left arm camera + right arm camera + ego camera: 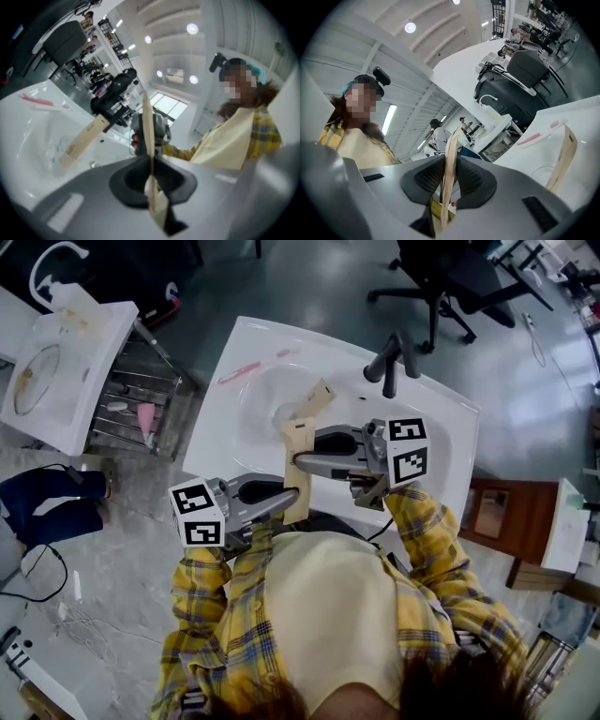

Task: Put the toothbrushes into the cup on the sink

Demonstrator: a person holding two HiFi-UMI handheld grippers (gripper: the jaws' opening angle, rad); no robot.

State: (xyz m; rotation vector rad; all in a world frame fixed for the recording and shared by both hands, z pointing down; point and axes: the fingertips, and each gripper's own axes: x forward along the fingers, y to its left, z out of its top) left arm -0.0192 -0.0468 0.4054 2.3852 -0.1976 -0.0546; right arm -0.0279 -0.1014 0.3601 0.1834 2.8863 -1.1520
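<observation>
White sink (441, 442); pink toothbrush (239, 373); pale tan packet (298, 474) — sleeves (427, 521) yellow plaid, blue-grey lines; grey floor (319, 287).

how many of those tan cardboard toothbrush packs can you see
2. One tan pack stands tilted in the clear cup in the sink basin. The other pack is clamped between the left gripper and the right gripper. None looks hidden.

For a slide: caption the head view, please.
Left gripper and right gripper grip one toothbrush pack over the sink; second pack stands in the cup.
</observation>
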